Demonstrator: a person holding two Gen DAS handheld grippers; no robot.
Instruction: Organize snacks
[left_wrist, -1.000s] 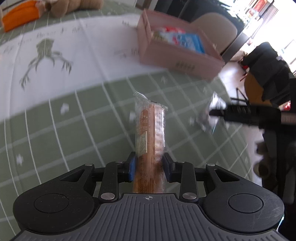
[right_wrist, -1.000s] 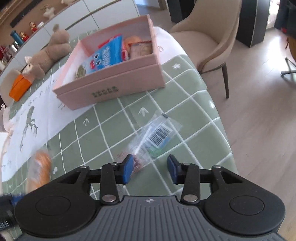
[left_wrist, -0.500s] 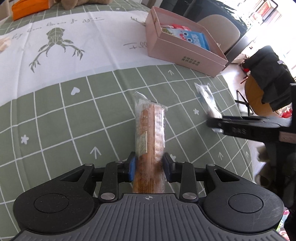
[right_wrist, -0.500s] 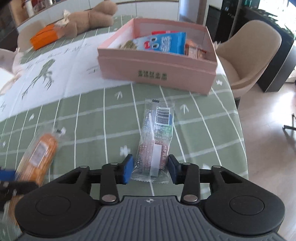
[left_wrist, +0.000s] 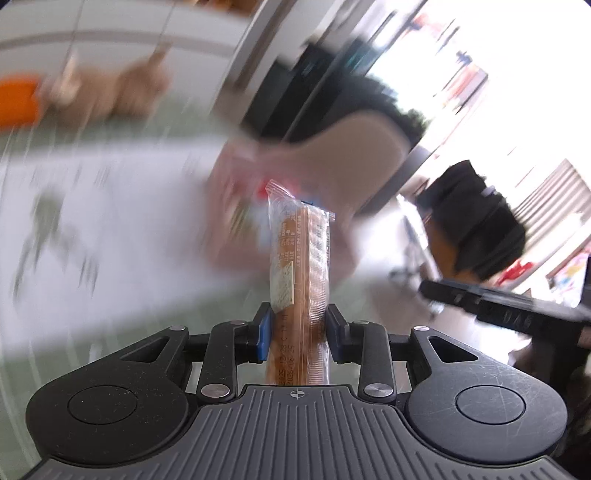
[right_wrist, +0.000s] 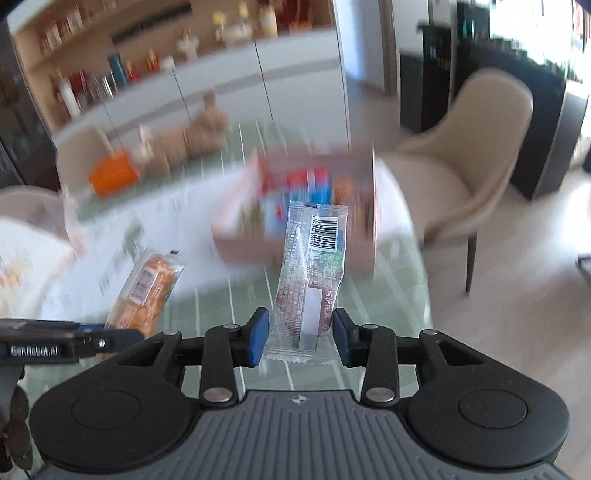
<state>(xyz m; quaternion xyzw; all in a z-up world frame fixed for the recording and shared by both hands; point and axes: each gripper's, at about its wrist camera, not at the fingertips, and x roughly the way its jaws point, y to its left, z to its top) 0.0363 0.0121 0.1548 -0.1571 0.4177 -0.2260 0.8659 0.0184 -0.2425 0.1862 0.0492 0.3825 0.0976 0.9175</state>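
Observation:
My left gripper is shut on an orange snack packet that stands upright between the pads, lifted off the table. The same packet shows in the right wrist view. My right gripper is shut on a clear packet with a barcode and brown snack, held above the green checked tablecloth. The pink box with several snacks in it lies just beyond both packets, blurred by motion; it also shows in the left wrist view.
A beige chair stands right of the table. A plush bear and an orange object lie at the far end. The white runner covers the table's middle. The table edge is at the right.
Both grippers have lifted their packets off the table and swung toward the pink box. The right gripper has closed on the clear packet. The views now blur with motion.

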